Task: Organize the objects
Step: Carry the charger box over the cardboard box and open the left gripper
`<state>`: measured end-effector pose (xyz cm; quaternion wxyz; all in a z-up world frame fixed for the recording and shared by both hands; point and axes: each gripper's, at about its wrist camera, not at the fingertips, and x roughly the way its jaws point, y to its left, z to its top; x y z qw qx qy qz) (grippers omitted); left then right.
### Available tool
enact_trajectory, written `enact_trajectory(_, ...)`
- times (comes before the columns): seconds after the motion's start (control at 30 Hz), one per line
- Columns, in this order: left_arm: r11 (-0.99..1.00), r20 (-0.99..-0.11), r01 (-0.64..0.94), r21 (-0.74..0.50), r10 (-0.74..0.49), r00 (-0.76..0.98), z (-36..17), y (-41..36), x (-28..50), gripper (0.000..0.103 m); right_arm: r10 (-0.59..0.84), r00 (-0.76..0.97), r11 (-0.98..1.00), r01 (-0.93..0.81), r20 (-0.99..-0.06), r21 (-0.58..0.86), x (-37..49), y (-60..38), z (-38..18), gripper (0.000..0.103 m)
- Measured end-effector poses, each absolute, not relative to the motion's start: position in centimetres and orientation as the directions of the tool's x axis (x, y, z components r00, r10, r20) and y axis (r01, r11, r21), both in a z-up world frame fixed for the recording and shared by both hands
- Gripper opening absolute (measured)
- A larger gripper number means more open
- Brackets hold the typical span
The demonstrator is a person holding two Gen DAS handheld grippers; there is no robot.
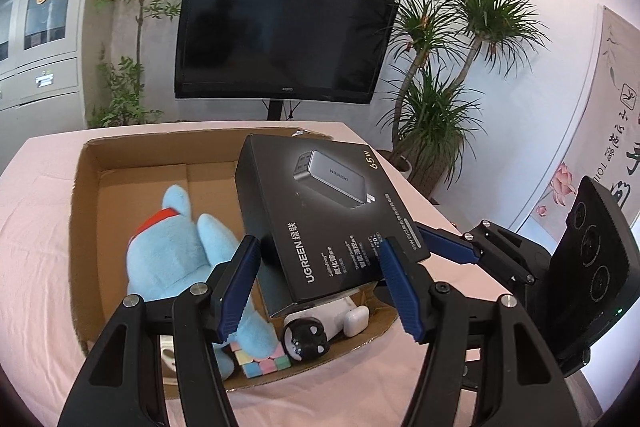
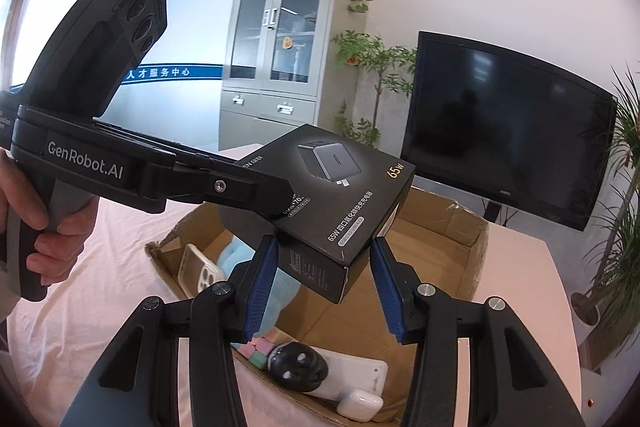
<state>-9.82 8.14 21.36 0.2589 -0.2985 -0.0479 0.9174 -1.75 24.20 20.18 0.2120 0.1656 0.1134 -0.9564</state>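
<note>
A black UGREEN charger box (image 1: 320, 203) (image 2: 348, 195) hangs tilted above an open cardboard box (image 1: 86, 211) (image 2: 444, 223) on the pink-covered table. My left gripper (image 1: 320, 245) is shut on the charger box's near end, one blue pad on its printed face and the other against its far side. My right gripper (image 2: 324, 243) is shut on the box's corner. The right gripper (image 1: 440, 239) shows at the box's right corner in the left wrist view. In the right wrist view a hand holds the left gripper (image 2: 272, 195), whose finger lies across the printed face.
Inside the cardboard box lie a blue plush toy (image 1: 176, 239), a pastel cube (image 1: 264, 363), a black cat-faced figure (image 1: 306, 341), a white earbuds case (image 1: 356, 321) and a phone in a clear case (image 2: 198, 267). A dark monitor (image 1: 280, 31) and potted plants (image 1: 440, 99) stand behind the table.
</note>
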Motion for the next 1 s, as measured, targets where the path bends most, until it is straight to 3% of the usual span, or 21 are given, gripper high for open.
enact_trajectory(0.53,-0.809,-0.538,-0.497,-0.315,0.583,-0.609,18.1,11.5,-14.9,0.060,-0.316,-0.851,-0.929,0.367,-0.420,-0.045,-5.9,29.3,17.9,0.046)
enact_trajectory(1.0,-0.828,-0.664,-0.431,-0.358,0.551,-0.506,10.0,12.9,-19.9,0.060,-0.288,-0.729,-0.941,0.336,-0.621,0.041,-12.1,30.5,10.7,0.046)
